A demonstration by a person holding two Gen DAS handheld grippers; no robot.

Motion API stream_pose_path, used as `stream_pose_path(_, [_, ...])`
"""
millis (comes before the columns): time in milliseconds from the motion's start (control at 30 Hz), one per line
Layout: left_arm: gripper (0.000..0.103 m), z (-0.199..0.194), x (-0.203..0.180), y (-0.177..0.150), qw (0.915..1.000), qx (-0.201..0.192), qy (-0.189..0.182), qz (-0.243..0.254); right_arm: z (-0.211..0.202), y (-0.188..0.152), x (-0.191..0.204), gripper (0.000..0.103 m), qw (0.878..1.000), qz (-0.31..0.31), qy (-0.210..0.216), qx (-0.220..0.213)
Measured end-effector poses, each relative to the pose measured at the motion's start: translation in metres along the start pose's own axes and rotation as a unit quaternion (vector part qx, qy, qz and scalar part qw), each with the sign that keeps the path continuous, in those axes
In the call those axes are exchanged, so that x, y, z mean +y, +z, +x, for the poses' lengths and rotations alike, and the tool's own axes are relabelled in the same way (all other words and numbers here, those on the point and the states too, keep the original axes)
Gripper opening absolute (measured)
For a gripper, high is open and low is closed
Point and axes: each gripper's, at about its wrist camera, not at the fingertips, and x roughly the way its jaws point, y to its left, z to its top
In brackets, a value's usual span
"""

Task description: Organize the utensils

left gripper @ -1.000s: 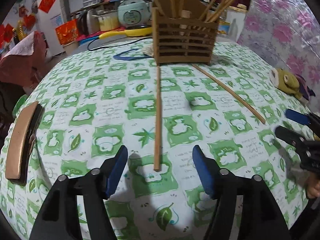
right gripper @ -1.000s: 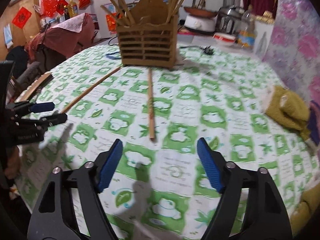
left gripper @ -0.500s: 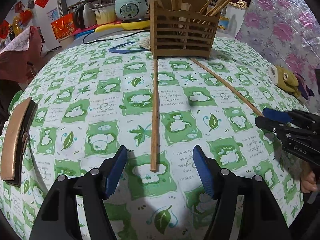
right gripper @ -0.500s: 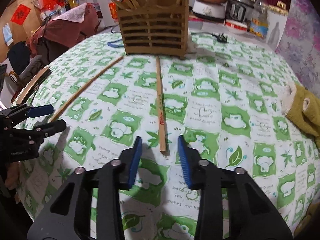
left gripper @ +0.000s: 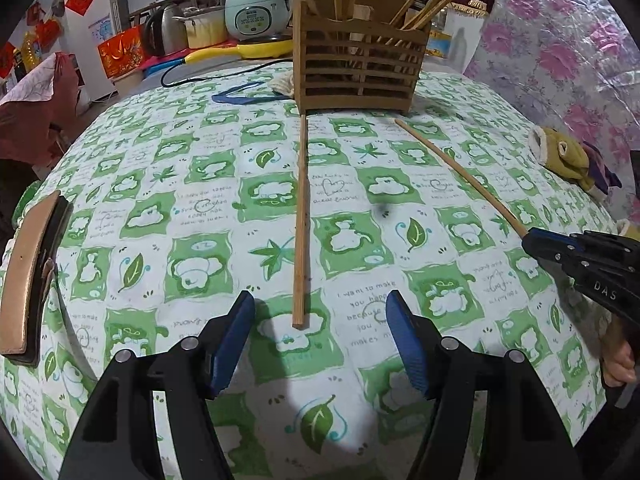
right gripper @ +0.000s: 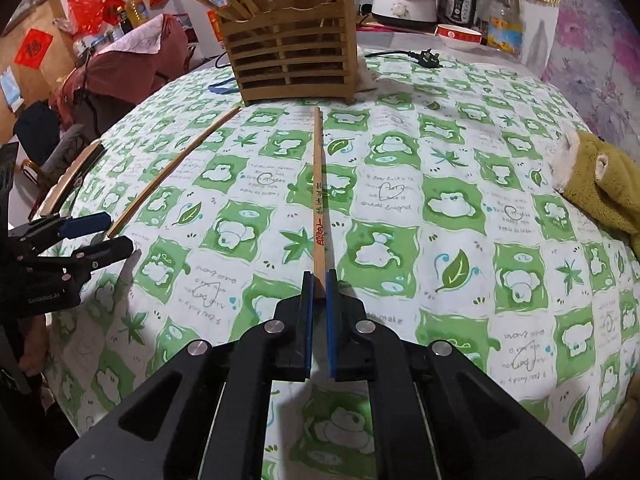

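**Right tongs pinch one chopstick by its near end; the other lies ahead of the open left tongs**

My right gripper [right gripper: 319,280] has its blue pads drawn together on the near end of the right chopstick [right gripper: 319,192], so I count that one as held. From the pinch the stick runs straight away from me, its long axis in line with the tongs, and its far tip stops just short of the wooden holder [right gripper: 294,60]. As I judge it, the coming move turns on that line: the stick already points at the holder, so it needs lifting by the near end, tipping upright and dropping in from above.

My left gripper [left gripper: 316,328] stands wide open with nothing between the pads. The left chopstick [left gripper: 301,220] lies on the cloth dead ahead, its near end just beyond the gap and centred on it, its far end touching or nearly touching the holder's base. The left hand is the nearer one to it, and I would only have to go forward and down to straddle it.

Both sticks are thin, straight, pale bamboo, lying flat on the green-and-white tablecloth [left gripper: 200,208]. The right one carries red and green printing along its nearer half; the left one looks plain. The holder is a slatted box at the far side of the table, already bristling with upright chopsticks, with the two loose sticks fanning out from its front.
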Motion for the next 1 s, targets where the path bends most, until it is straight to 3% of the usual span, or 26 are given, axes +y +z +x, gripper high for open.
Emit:
stream_pose_path(233, [0.066,0.0019,-0.0015,0.002,1.0,-0.002,0.006,0.001,-0.0014,0.0005,0.0028,0.015,1.0,-0.006,0.001,-0.006])
stream_pose_path(933, [0.033,0.0017,-0.0006,0.0022,0.9999,-0.01,0.007,0.0,0.0018,0.0009,0.0029,0.022,1.0,-0.003,-0.007,0.0])
stream_pose_path(1000, [0.025,0.0013,-0.0007,0.0019,0.9999,-0.011,0.003,0.001,0.0021,0.0007,0.0045,0.018,1.0,-0.007,-0.011,0.001])
